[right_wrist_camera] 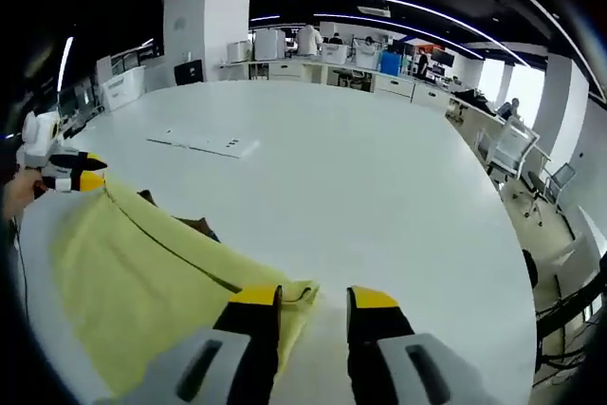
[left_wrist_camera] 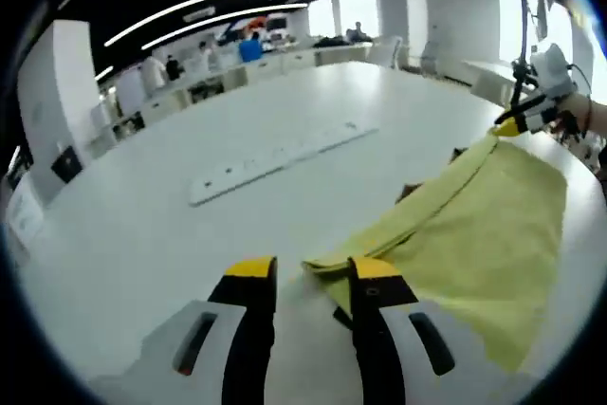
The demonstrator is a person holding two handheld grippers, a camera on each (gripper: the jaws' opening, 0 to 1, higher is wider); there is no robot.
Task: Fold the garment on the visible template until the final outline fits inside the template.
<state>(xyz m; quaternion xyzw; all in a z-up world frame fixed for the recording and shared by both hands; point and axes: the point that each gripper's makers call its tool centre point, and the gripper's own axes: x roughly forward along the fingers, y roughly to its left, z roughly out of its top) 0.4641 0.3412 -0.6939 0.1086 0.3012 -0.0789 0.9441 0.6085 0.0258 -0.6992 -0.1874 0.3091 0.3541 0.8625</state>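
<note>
The garment [left_wrist_camera: 474, 225] is a plain yellow cloth, soft and slightly fuzzy, lying spread on the white desk [left_wrist_camera: 190, 234] near its edge. It is folded over on itself, with a long straight fold line running along the side that faces the middle of the desk. One corner [left_wrist_camera: 327, 267] is lifted and bunched; the far corner [left_wrist_camera: 493, 139] is raised off the desk too, so the fold edge hangs taut between them. A small dark patch [right_wrist_camera: 194, 225] shows from under the fold edge; what it is cannot be told.
</note>
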